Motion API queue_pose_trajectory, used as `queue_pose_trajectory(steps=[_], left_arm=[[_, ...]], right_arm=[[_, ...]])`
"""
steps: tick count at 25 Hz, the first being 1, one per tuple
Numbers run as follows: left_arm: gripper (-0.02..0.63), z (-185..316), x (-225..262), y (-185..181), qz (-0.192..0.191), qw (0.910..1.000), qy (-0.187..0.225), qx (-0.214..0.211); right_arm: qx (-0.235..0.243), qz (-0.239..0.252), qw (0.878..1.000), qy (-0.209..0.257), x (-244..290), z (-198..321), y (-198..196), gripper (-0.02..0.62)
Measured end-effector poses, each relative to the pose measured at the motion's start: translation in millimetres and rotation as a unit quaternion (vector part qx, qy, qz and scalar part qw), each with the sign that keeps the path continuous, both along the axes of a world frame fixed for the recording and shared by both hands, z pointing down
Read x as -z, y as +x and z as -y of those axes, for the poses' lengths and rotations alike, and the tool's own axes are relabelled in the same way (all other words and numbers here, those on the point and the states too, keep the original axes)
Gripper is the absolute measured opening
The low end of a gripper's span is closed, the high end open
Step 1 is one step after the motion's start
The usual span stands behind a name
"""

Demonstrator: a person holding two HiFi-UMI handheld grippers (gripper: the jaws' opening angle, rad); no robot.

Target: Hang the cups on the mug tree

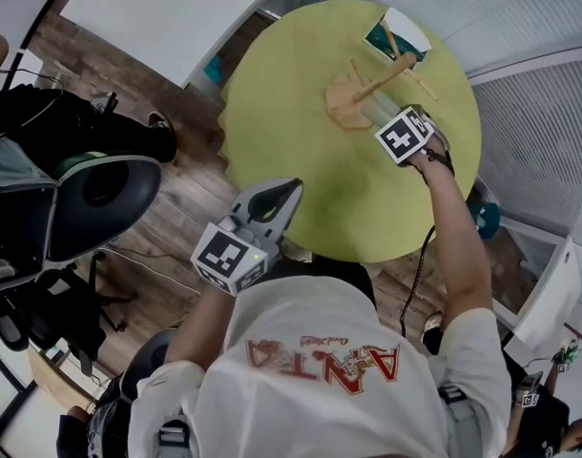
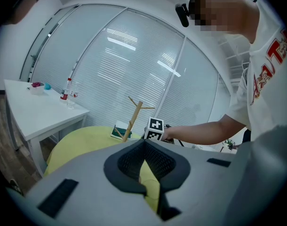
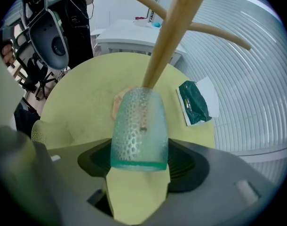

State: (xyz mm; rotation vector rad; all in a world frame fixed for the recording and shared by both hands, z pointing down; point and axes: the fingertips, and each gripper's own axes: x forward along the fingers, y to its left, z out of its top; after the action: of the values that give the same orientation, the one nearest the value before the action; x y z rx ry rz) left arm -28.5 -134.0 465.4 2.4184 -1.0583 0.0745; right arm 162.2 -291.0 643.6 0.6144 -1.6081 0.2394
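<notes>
A clear dimpled cup (image 3: 139, 131) with a green-tinted rim sits between the jaws of my right gripper (image 3: 139, 161), which is shut on it. The cup's closed end is close to the foot of the wooden mug tree (image 3: 171, 36), under its bare pegs. In the head view the right gripper (image 1: 386, 117) is beside the mug tree (image 1: 348, 98) on the round yellow-green table (image 1: 301, 113). My left gripper (image 1: 283, 195) hangs over the table's near edge, shut and holding nothing. In the left gripper view its fingertips (image 2: 144, 145) meet, and the mug tree (image 2: 133, 120) stands far ahead.
A dark green packet on a white sheet (image 1: 398, 34) lies just behind the tree. A white desk (image 1: 176, 12) stands at the far left, and an office chair (image 1: 100, 194) is on the wooden floor to the left. Window blinds close off the far side.
</notes>
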Motion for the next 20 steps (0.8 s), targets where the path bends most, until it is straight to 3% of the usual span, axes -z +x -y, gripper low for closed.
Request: queue_pose_trajectory(steps=[6, 13, 17, 19, 20], left_arm=[[0.009, 2, 3, 0, 0.004, 1.0000, 0.001, -0.003], [0.009, 7, 18, 3, 0.005, 0.9997, 0.016, -0.016], [0.009, 10, 28, 7, 0.004, 0.9989, 0.037, -0.028], [0.009, 11, 34, 9, 0.004, 0.9984, 0.044, -0.035], [0.009, 11, 37, 10, 0.004, 0.9982, 0.047, -0.039]], right_arm=[[-0.006, 0.026, 0.999, 0.024, 8, 2, -3, 0.352], [-0.048, 0.096, 0.991, 0.079, 51, -17, 4, 0.376], [-0.112, 0.183, 0.962, 0.167, 107, -39, 9, 0.371], [-0.141, 0.233, 0.940, 0.206, 135, -53, 9, 0.318], [-0.153, 0.259, 0.926, 0.228, 149, -60, 9, 0.260]])
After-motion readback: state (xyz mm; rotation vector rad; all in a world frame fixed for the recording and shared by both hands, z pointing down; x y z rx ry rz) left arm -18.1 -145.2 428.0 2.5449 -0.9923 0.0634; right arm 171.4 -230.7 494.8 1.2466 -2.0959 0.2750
